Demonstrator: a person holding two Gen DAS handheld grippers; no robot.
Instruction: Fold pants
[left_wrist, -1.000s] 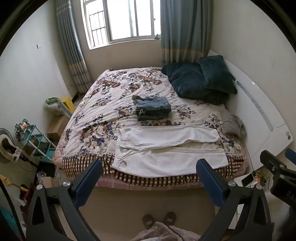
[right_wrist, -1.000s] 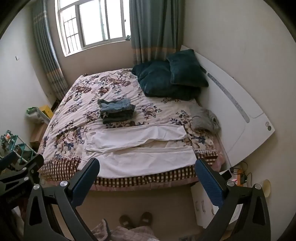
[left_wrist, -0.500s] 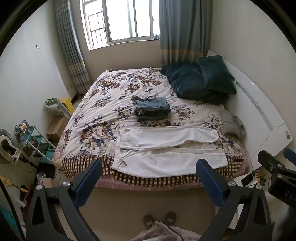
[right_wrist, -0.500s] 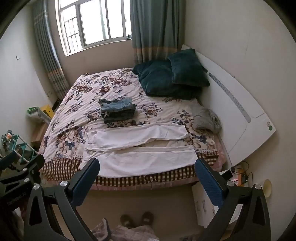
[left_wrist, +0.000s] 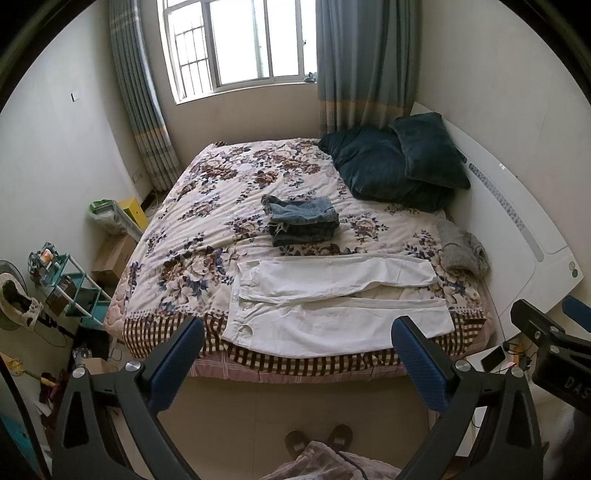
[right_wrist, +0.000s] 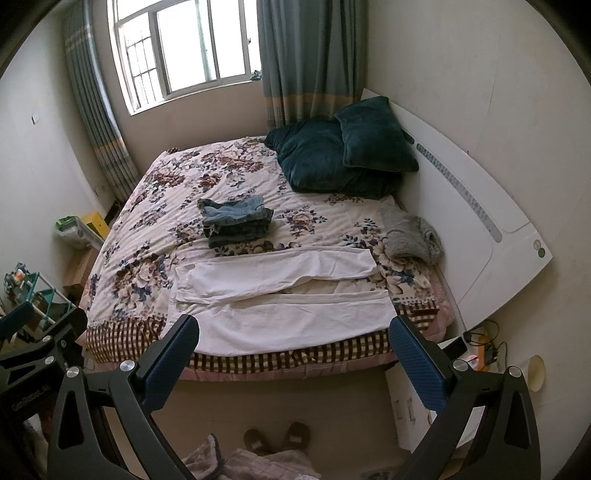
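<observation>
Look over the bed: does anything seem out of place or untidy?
Yes. A grey garment lies crumpled at the bed's right edge by the headboard, unlike the folded jeans and flat white pants.

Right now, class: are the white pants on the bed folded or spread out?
Spread out. The white pants lie flat along the near edge of the bed, both legs at full length side by side, no fold across them.

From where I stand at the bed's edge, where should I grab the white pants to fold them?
Grip the near leg of the white pants at its waist and cuff corners, coming from the near edge. They lie flat, legs spread sideways.
</observation>
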